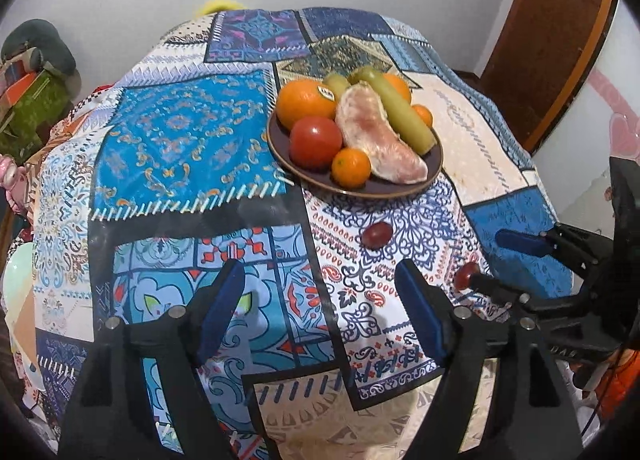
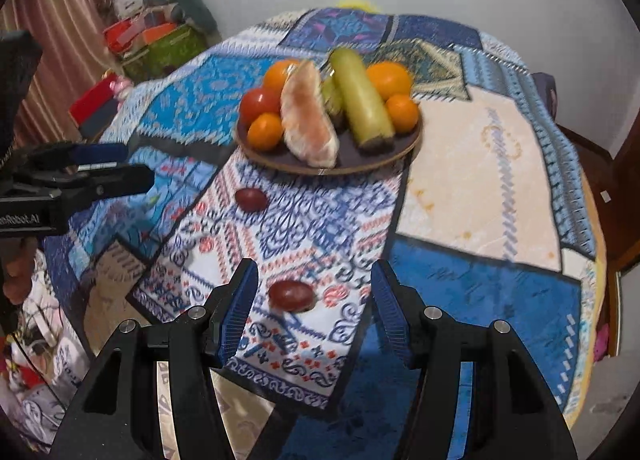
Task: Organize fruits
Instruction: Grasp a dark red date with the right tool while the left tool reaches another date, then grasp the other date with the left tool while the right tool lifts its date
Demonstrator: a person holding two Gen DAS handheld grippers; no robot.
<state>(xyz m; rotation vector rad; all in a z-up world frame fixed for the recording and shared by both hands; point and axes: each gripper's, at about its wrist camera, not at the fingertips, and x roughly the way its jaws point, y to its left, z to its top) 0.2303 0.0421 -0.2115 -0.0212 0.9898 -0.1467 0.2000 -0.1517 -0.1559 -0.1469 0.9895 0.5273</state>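
Right wrist view puts the nearer of two loose dark red fruits (image 2: 291, 295), a grape or small date by the look of it, just ahead of my right gripper (image 2: 314, 302), lined up with the gap between the blue pads. The jaws stand apart with nothing pressed between them, and the fruit lies on the patchwork tablecloth (image 2: 480, 188), not yet touched. I hold the gripper tilted down at it, I judge, so the pads can come in on either side of something this small and round.

The second loose fruit (image 2: 251, 199) lies farther on, between the first one and the brown plate (image 2: 412, 148). That plate already carries a tomato (image 2: 259, 102), oranges (image 2: 390, 78), a small mandarin (image 2: 265, 131), a peeled pomelo segment (image 2: 308, 116) and a long pale green piece like sugar cane (image 2: 362, 100), so the two strays most likely belong there too.

My left gripper (image 1: 320, 310) hangs open and empty over the cloth, short of the farther fruit, which I take as its target. With both fruits this round, a clumsy pinch could send them rolling.
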